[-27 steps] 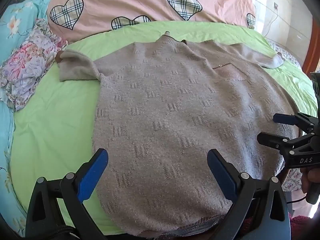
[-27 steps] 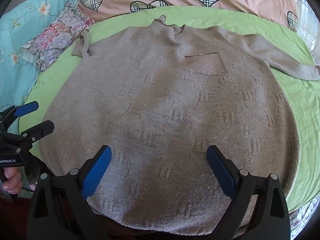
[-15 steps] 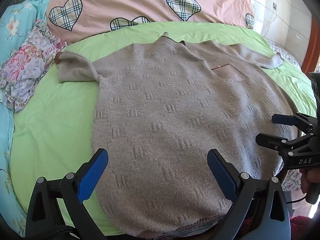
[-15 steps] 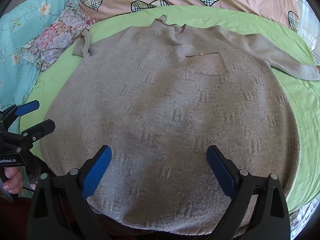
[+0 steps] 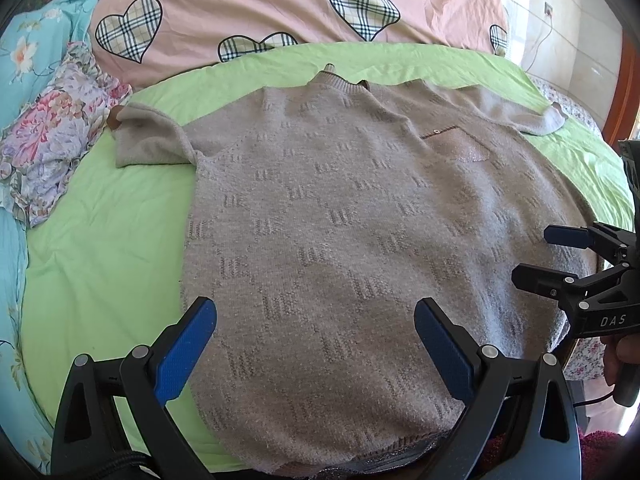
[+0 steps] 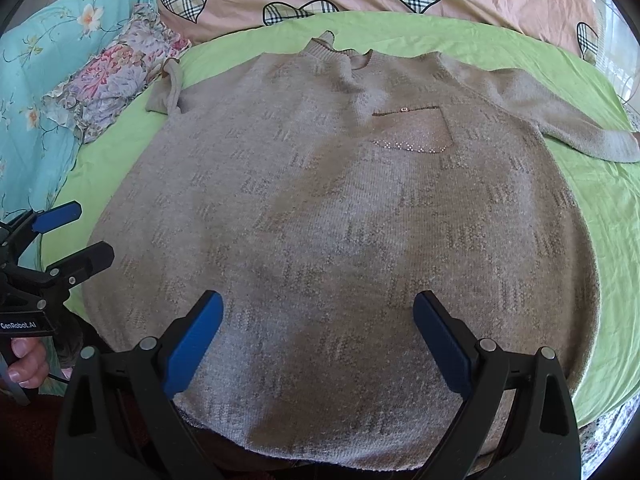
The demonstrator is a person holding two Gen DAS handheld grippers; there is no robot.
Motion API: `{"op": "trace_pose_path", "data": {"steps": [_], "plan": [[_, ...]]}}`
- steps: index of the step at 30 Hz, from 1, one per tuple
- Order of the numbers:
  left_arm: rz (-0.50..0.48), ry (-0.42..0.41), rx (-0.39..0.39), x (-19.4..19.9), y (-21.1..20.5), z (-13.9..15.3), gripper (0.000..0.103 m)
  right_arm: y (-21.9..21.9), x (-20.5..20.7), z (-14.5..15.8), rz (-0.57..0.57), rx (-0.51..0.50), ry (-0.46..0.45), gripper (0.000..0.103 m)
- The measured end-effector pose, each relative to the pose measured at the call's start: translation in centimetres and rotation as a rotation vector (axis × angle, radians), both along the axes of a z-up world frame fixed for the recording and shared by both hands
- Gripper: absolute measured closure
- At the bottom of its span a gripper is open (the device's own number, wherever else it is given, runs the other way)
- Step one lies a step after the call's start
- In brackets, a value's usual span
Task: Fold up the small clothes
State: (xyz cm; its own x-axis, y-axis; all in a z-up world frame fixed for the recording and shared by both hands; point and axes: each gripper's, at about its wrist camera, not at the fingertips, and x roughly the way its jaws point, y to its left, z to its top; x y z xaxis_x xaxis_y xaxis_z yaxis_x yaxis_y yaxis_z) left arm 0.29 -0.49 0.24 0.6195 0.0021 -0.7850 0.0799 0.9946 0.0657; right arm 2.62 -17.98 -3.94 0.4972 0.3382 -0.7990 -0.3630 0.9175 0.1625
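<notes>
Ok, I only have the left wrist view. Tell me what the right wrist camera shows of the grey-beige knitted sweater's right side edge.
Observer: The grey-beige knitted sweater lies flat there. Its right edge rests on the lime-green bed sheet, which shows beyond it.
Operator: Now check my left gripper from outside.
Observer: The left gripper is open, with nothing between its blue-padded fingers, and it sits beside the sweater's left edge.
Operator: And report the right gripper.
Observer: The right gripper is open too, spread over the sweater near the hem and gripping nothing.
</notes>
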Motion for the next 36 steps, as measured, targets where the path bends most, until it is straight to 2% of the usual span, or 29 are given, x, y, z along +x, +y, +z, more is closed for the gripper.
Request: {"op": "trace_pose_path", "data": {"steps": [9,17,23,31,36], "plan": [[0.003,-0.001,-0.001,0.1,-0.1,-0.2,0.003,0.0,-0.2,0.1,0.001,0.006,0.003,0.007],[0.008,0.051,0.032,0.5,0.0,-0.5,0.003,0.2,0.1,0.2,0.003,0.013,0.006,0.007],[0.006,0.031,-0.002,0.7,0.1,-0.6,0.003,0.2,0.2,0.2,0.001,0.013,0.008,0.007],[-0.003,0.05,-0.036,1.6,0.4,-0.8,0.003,0.0,0.9,0.5,0.011,0.03,0.012,0.007],[-0.008,0.046,-0.021,2.8,0.7,-0.8,0.003,-0.5,2.7,1.3,0.011,0.023,-0.011,0.007]]}}
